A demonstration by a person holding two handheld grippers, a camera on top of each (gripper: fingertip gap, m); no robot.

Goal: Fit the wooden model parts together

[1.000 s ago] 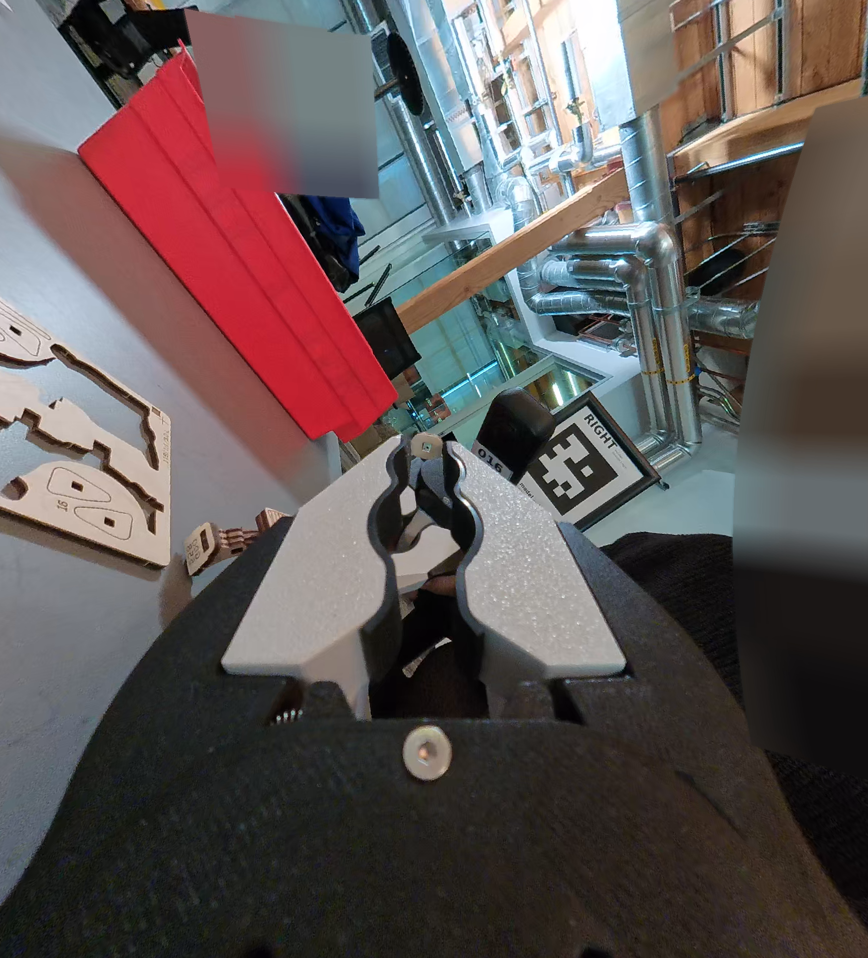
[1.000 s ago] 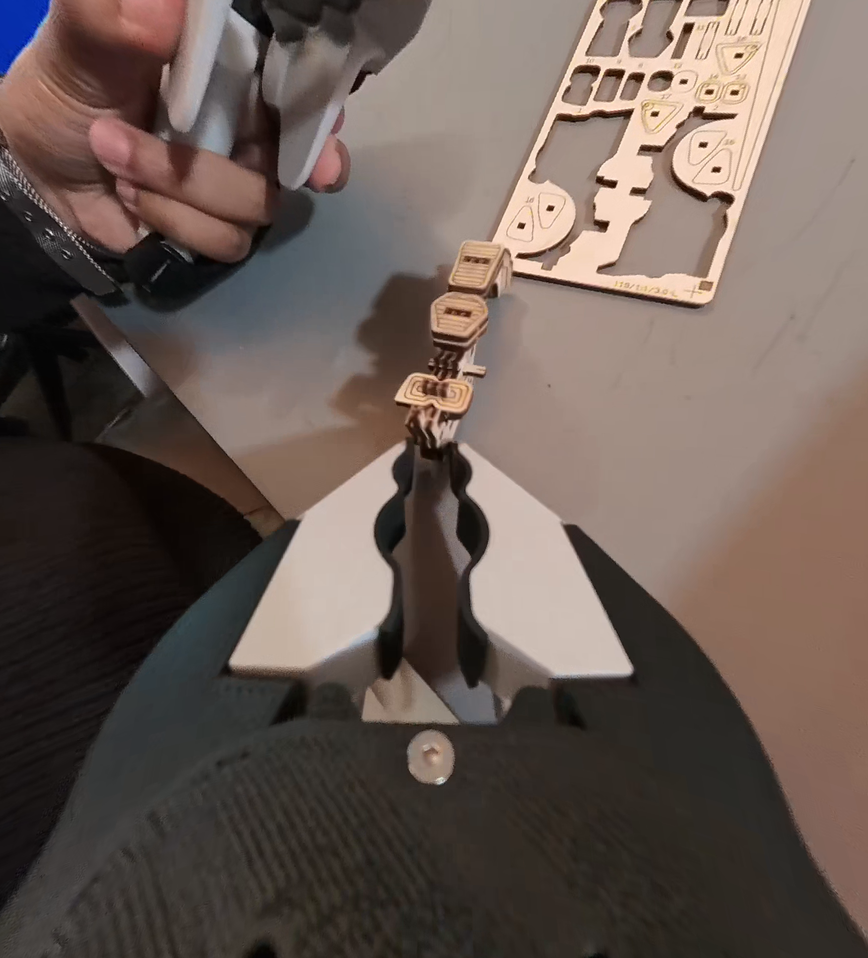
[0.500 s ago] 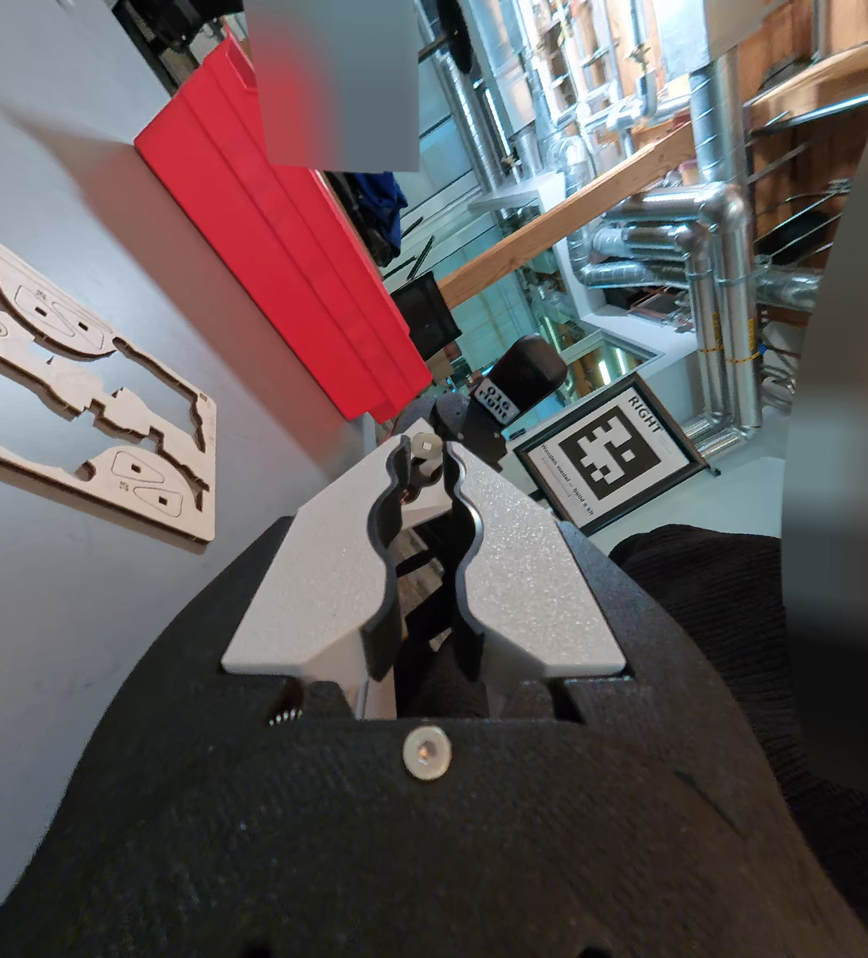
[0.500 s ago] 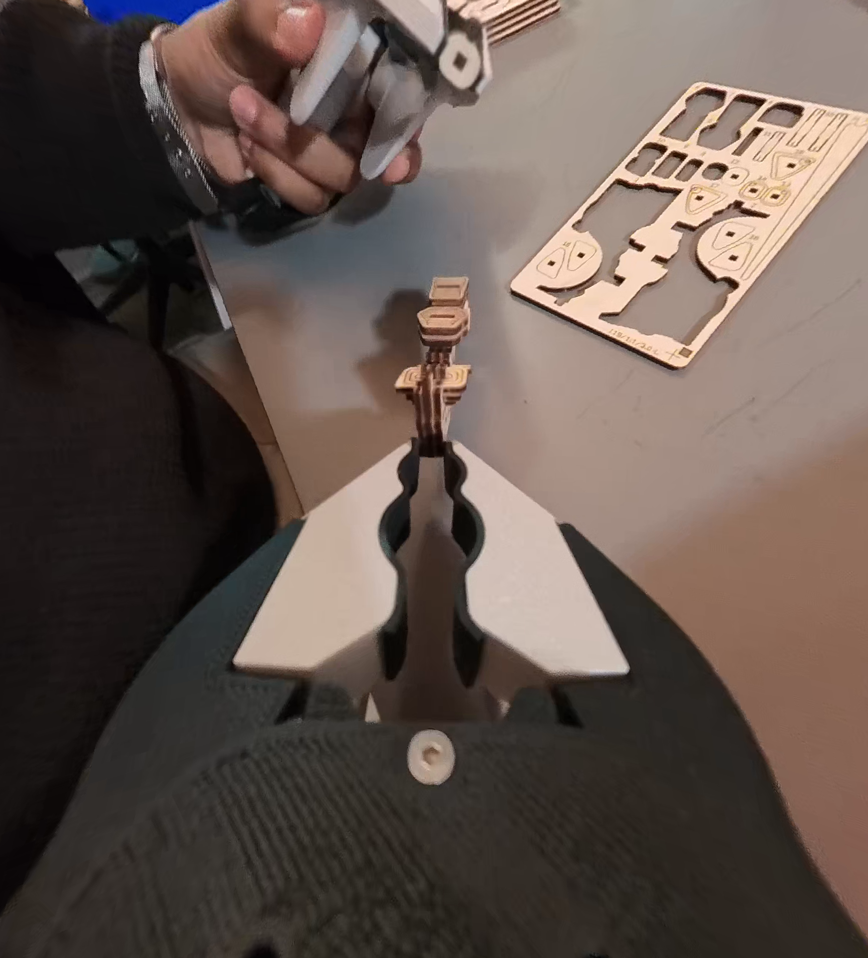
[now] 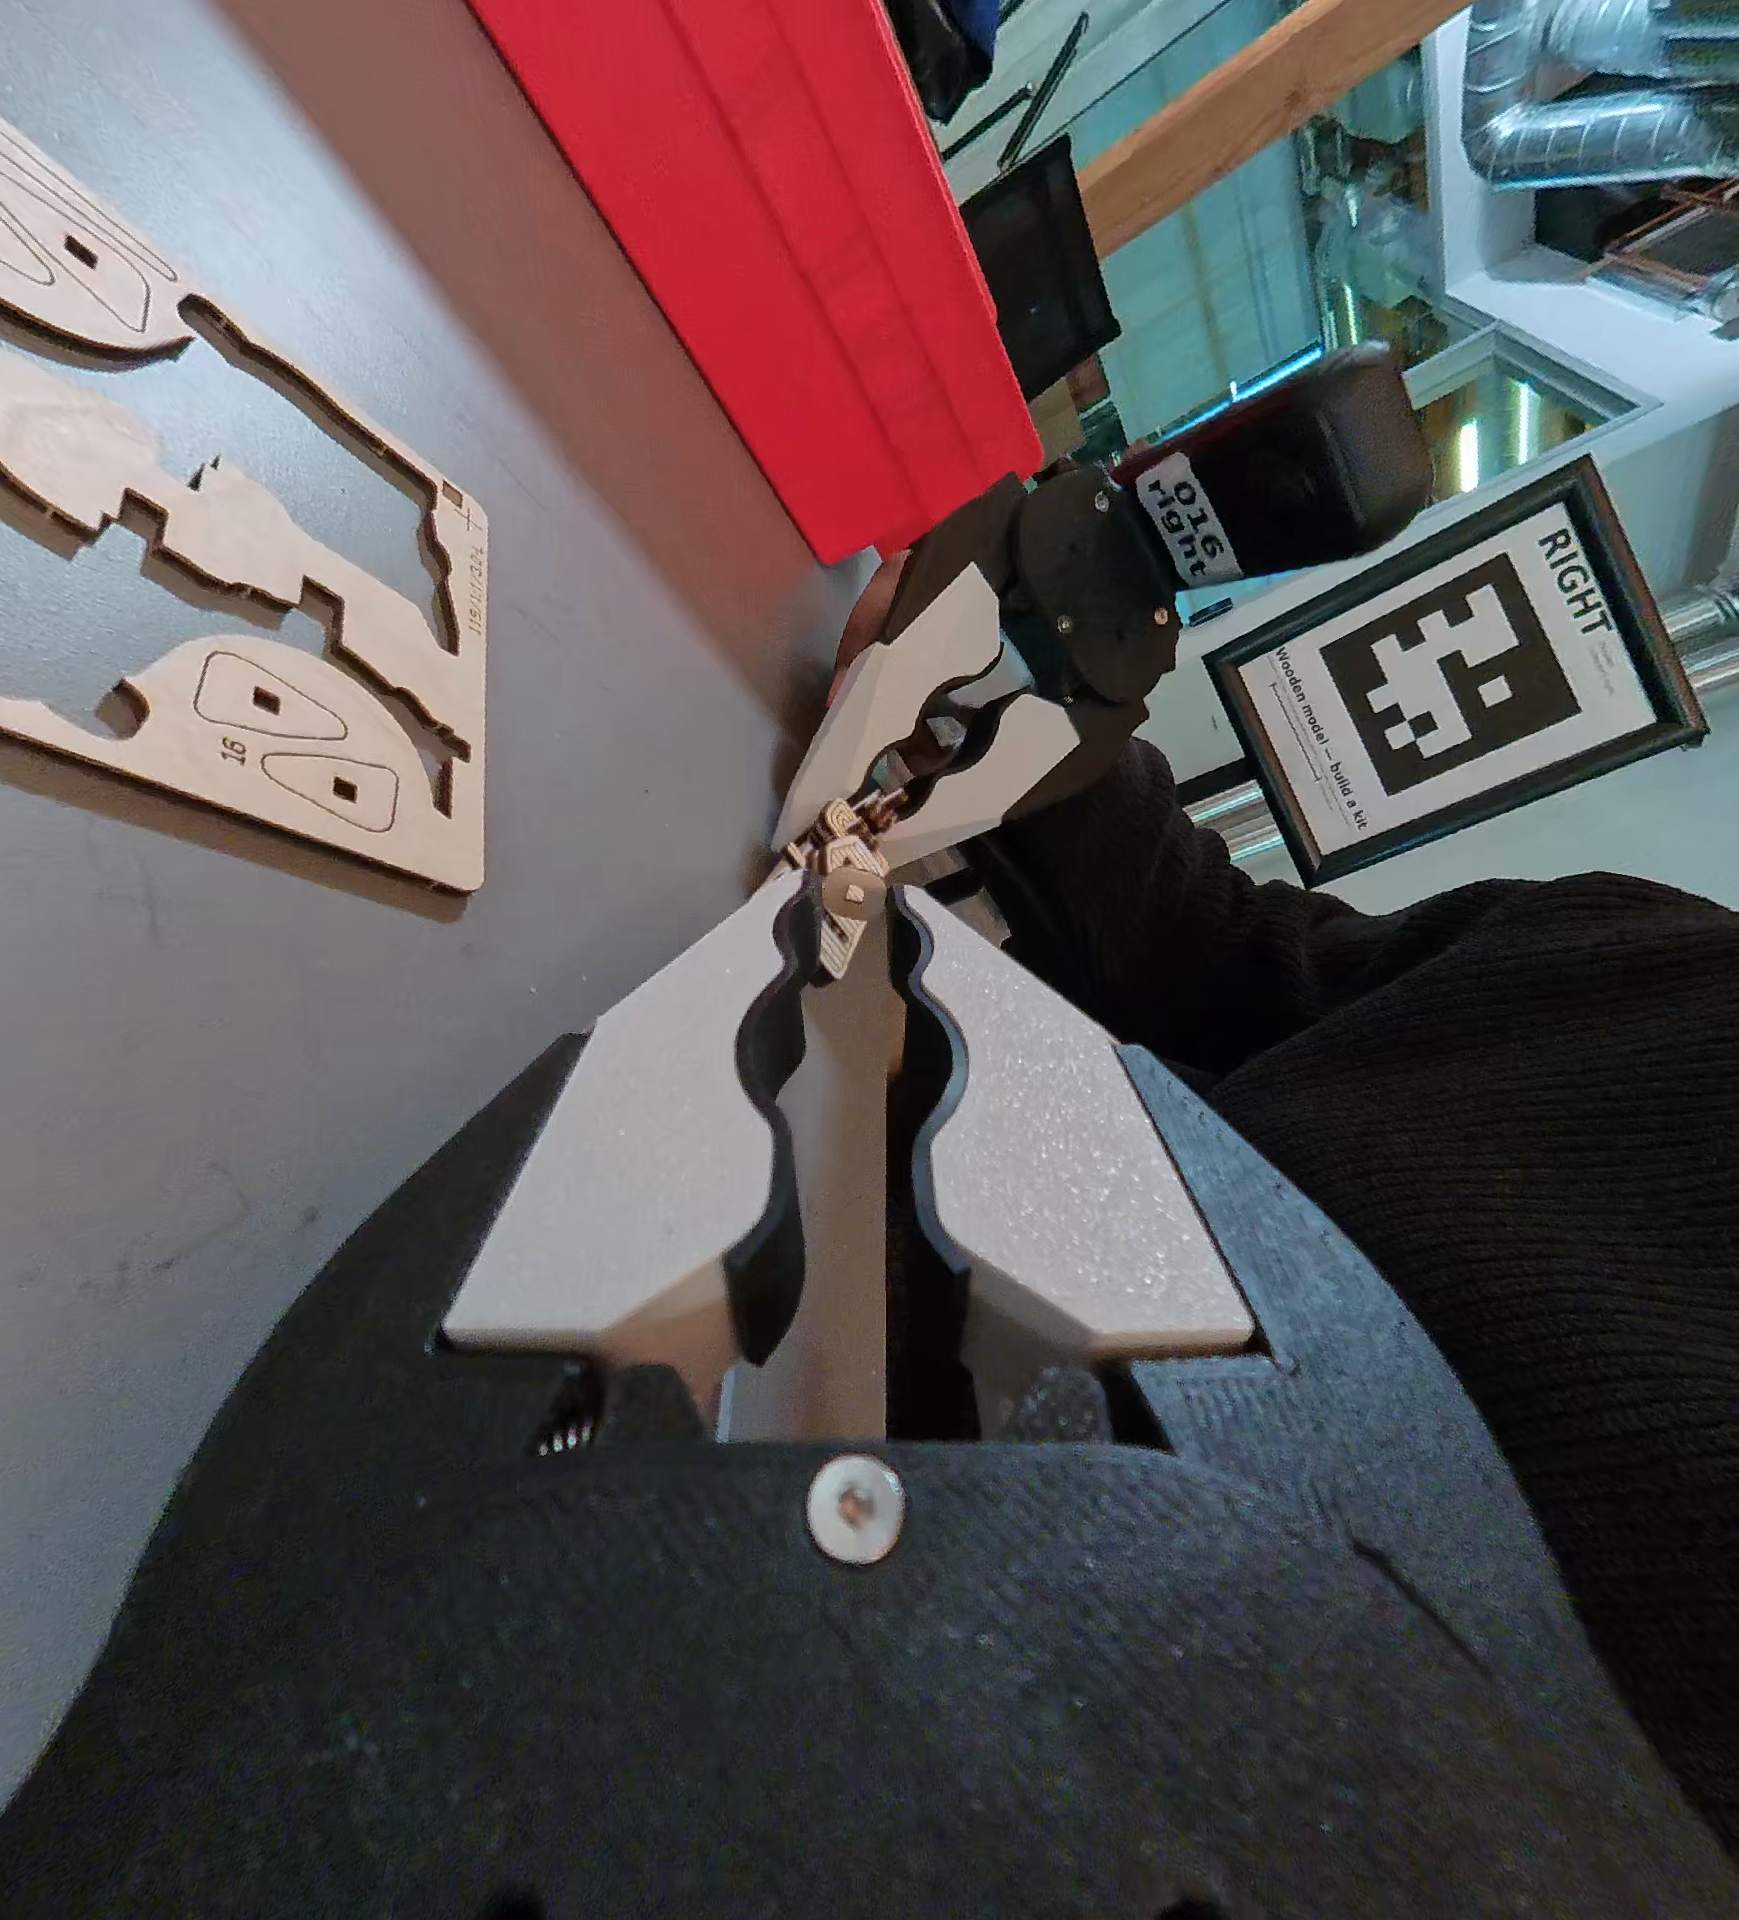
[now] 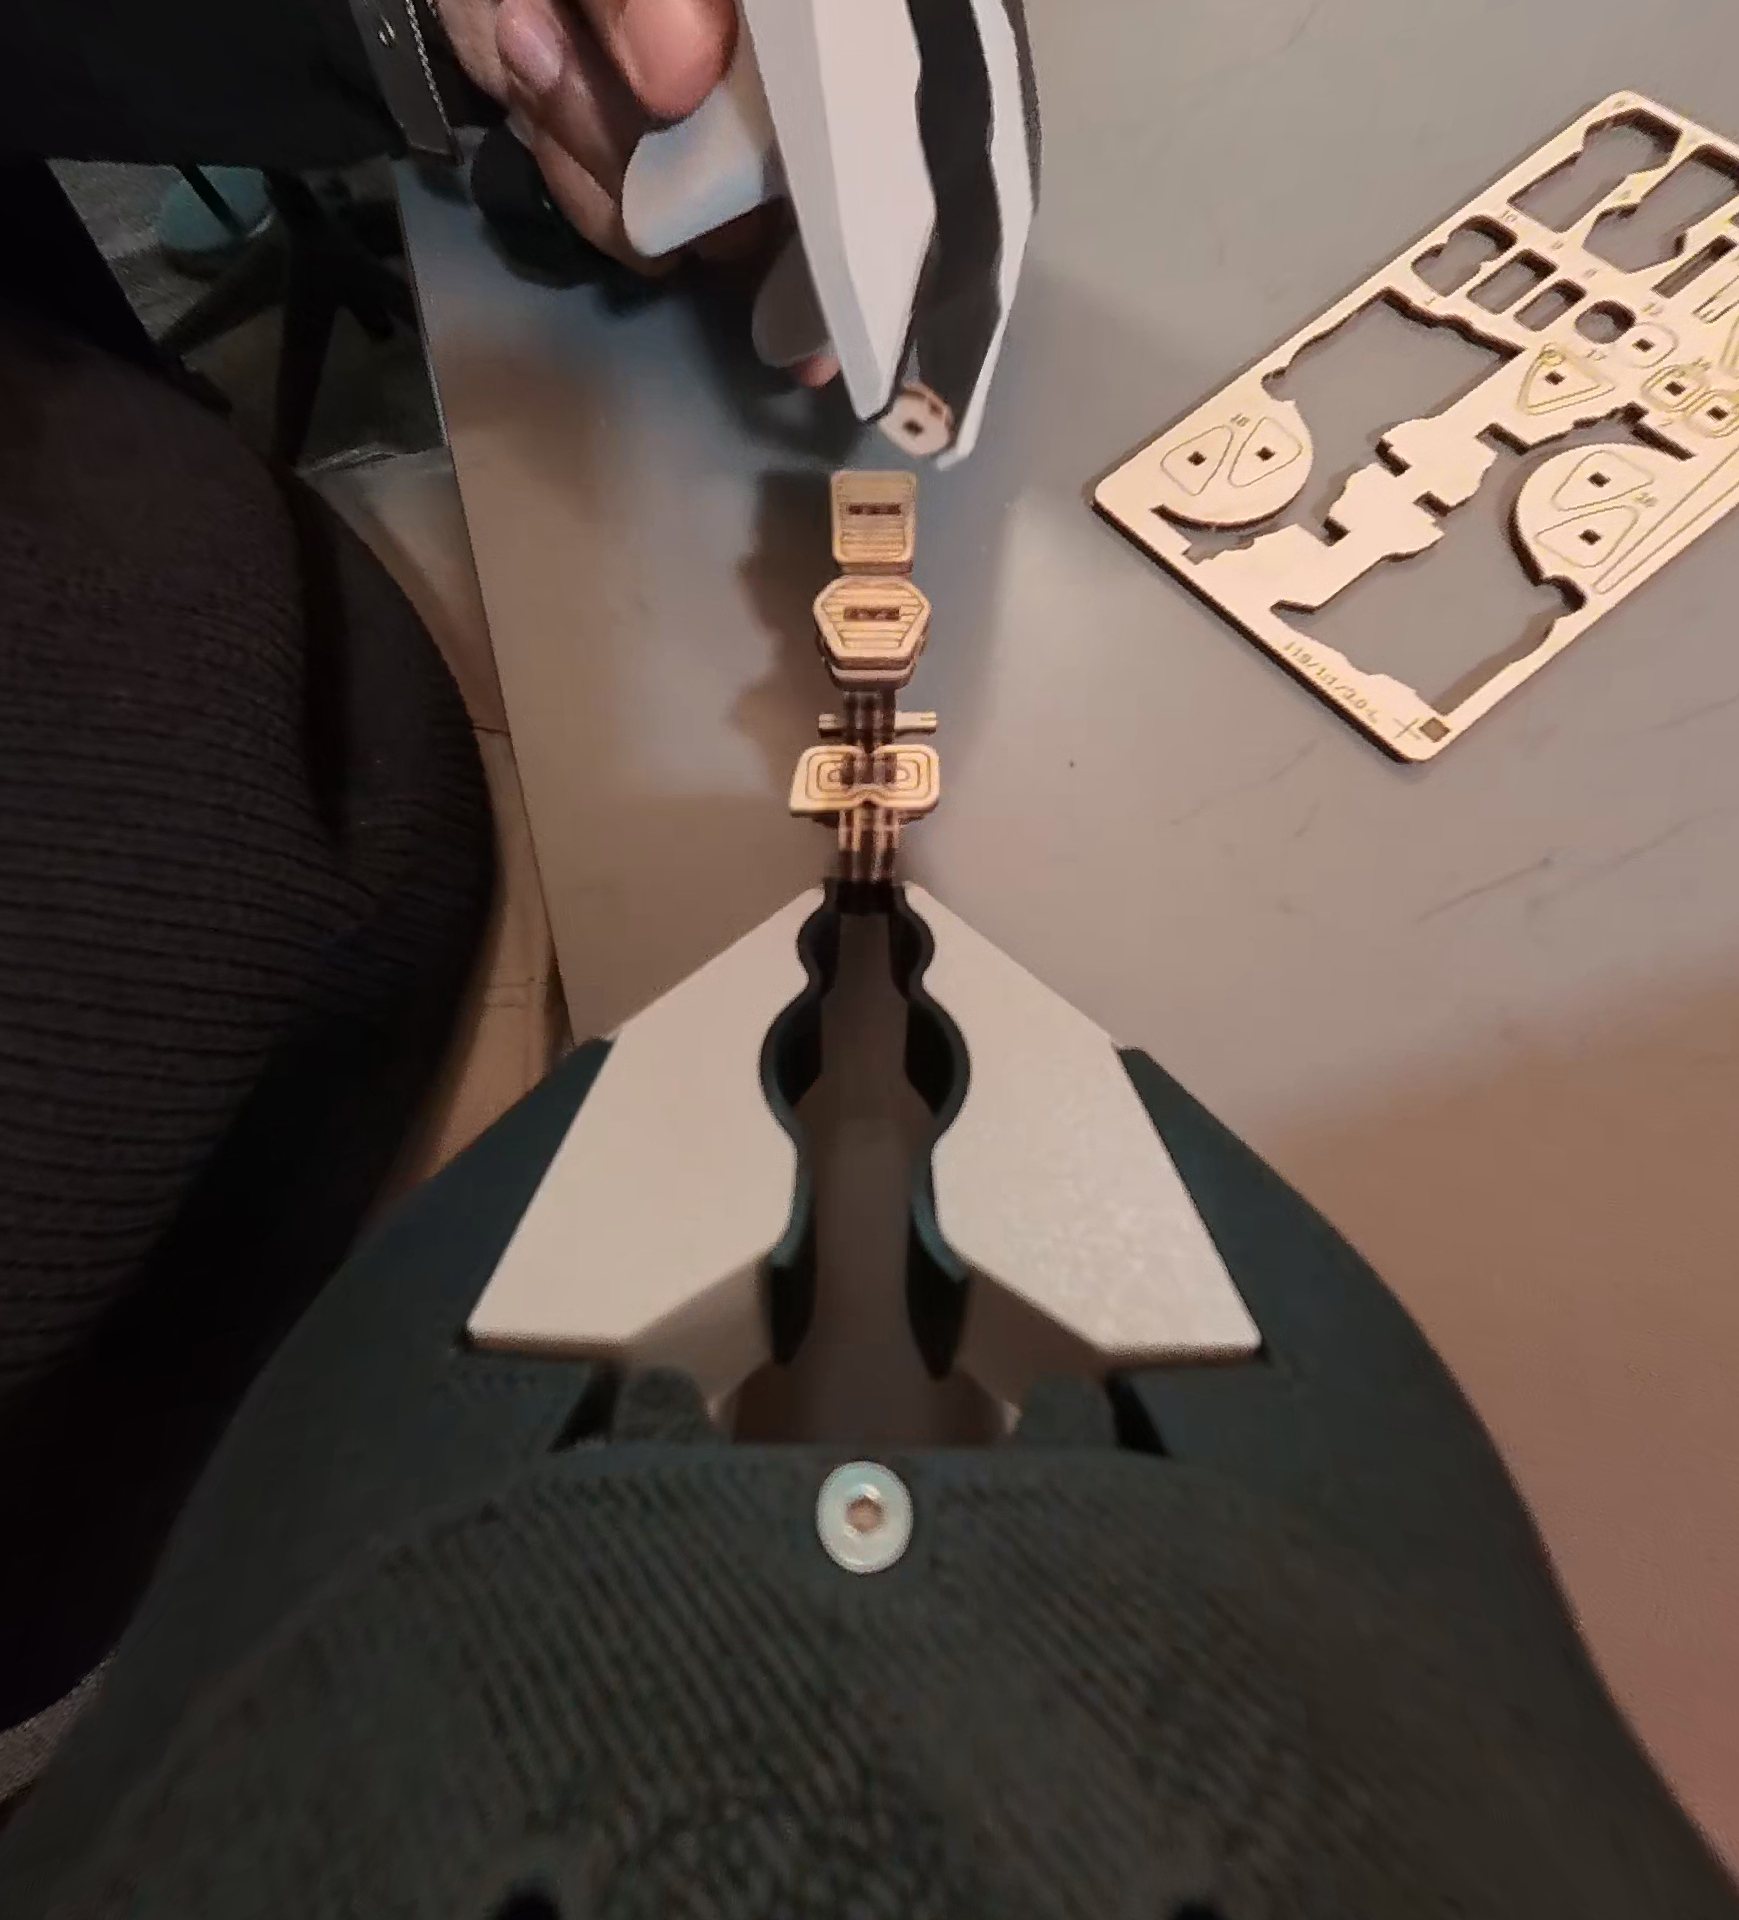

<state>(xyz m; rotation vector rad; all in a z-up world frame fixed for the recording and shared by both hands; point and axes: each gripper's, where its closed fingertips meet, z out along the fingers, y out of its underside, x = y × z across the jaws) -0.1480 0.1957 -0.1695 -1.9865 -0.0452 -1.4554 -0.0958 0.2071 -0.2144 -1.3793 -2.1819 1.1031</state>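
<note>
while clamped, slim layered wooden model (image 6: 873, 665), pale engraved plates, dark edges

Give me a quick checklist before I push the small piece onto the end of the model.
1. Right gripper clamped on wooden assembly: ok.
2. Left gripper holding small square-holed piece: ok.
3. Piece touching the assembly's tip: not ok, a gap remains.
4. Hole lined up with the tip: cannot tell.
5. Parts sheet out of the way: ok.
6. Assembly lifted off grey table: cannot tell.
</note>
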